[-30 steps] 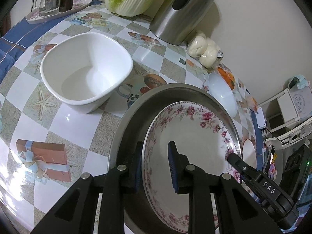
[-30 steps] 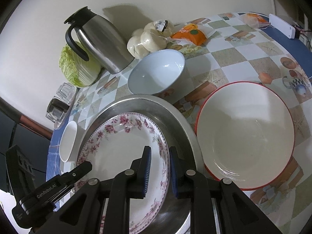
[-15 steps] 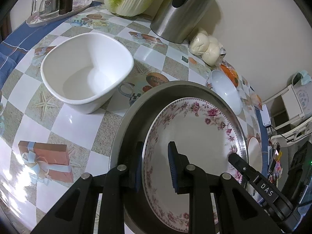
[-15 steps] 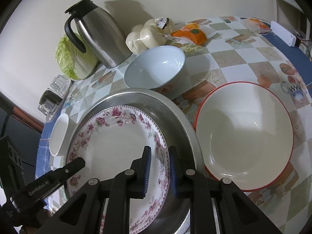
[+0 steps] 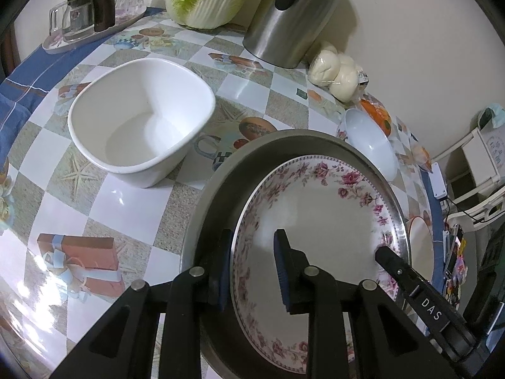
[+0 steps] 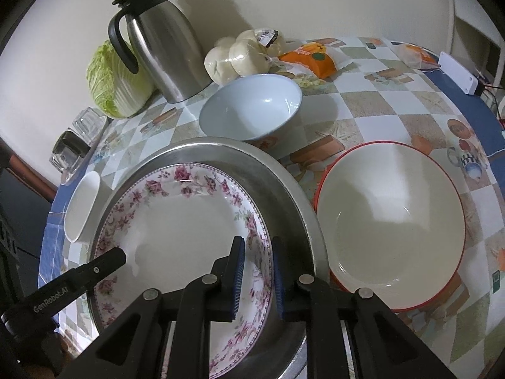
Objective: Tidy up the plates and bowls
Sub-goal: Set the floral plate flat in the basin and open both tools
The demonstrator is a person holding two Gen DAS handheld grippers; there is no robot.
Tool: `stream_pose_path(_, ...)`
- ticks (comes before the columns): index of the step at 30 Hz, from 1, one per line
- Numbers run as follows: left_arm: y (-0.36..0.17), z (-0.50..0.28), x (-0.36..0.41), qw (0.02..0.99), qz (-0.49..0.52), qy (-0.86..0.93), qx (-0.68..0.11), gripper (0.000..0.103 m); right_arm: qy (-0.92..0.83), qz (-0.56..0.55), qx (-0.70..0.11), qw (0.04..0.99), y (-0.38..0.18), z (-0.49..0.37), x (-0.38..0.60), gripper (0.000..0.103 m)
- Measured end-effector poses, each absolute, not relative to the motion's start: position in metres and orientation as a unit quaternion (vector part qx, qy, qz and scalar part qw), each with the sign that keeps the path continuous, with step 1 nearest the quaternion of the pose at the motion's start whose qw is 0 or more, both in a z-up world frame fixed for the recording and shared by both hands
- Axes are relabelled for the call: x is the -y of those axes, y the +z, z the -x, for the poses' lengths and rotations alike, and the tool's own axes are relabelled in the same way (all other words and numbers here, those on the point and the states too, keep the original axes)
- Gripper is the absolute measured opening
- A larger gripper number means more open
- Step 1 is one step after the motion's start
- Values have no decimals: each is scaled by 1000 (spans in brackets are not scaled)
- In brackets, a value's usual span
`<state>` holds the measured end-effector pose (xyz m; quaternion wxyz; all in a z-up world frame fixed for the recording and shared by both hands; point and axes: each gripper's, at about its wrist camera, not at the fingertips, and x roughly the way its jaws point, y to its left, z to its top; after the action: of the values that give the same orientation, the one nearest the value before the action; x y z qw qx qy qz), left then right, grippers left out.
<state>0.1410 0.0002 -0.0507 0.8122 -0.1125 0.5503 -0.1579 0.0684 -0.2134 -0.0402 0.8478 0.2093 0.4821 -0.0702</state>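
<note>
A: Claws?
B: Left claw [image 5: 252, 267] and right claw [image 6: 256, 273] each straddle the floral plate [image 6: 183, 218] rim; contact unclear, can't tell if clamped.
A: Plate where?
B: In metal pan [image 6: 284, 186] on bench [image 6: 378, 101].

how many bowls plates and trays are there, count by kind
bowls: 3 (square white bowl, pale blue bowl, red-rimmed bowl)
plates: 1 (floral plate)
metal trays: 1 (round tray)
total: 5

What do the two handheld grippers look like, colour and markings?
Both are matte black, with angular cut-out finger arms, silver pivot pins and ribbed blue pads. The left gripper reads "GenRobot.AI" in the other camera; the right gripper reads "DAS".
</note>
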Motion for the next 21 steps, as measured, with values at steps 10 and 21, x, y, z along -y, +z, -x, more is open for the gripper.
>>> stream_pose_path(10,-48,-140,0,813,113,-160,-548,31,-72,-225,-476,847,-37,-66,220,20)
stream_pose_path(21,-21,-135,2,833,96,-162,-520,43,-73,-213,-458,860,-16,-60,219,21)
